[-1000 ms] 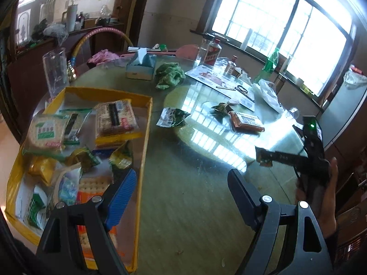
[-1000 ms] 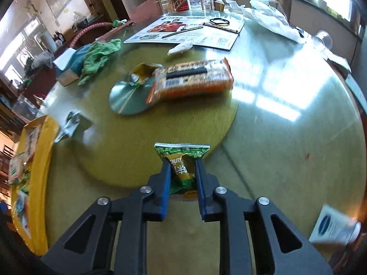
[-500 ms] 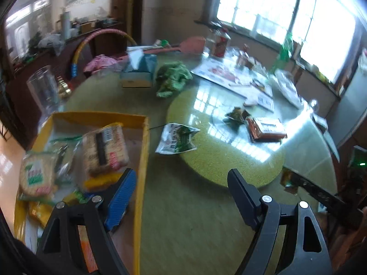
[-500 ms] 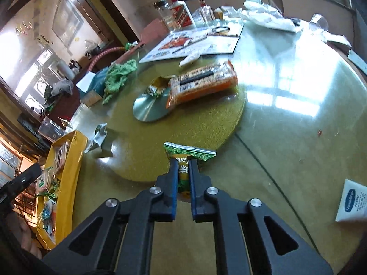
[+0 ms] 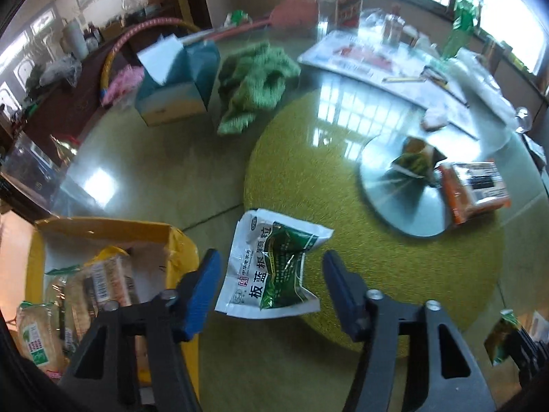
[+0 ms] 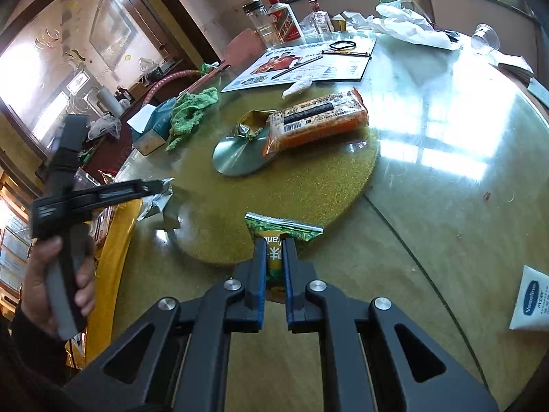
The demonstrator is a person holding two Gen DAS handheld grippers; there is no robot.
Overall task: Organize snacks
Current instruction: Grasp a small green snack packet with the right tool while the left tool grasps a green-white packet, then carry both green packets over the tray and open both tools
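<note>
Glass tabletop: smooth, highly glossy, mirroring window light; round mat: yellow-green, grainy, glittering; central disc: brushed metal, satin sheen; sachet: crinkled glossy foil-plastic; orange packet: shiny film wrap; cloth: green, fluffy, matt; tray: yellow, possibly card, view blurred; gripper pads: blue, matt, ribbed.

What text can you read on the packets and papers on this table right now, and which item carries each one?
"板蓝根颗粒": white and green sachet, lying between the open jaws of the left gripper.
"Vaseline": white sachet at the table's right edge.
Orange cracker pack: barcode and print, too small to read.
Green snack packet in the right gripper: letters partly hidden, unreadable.
Poster and bottle label: too small.
</note>
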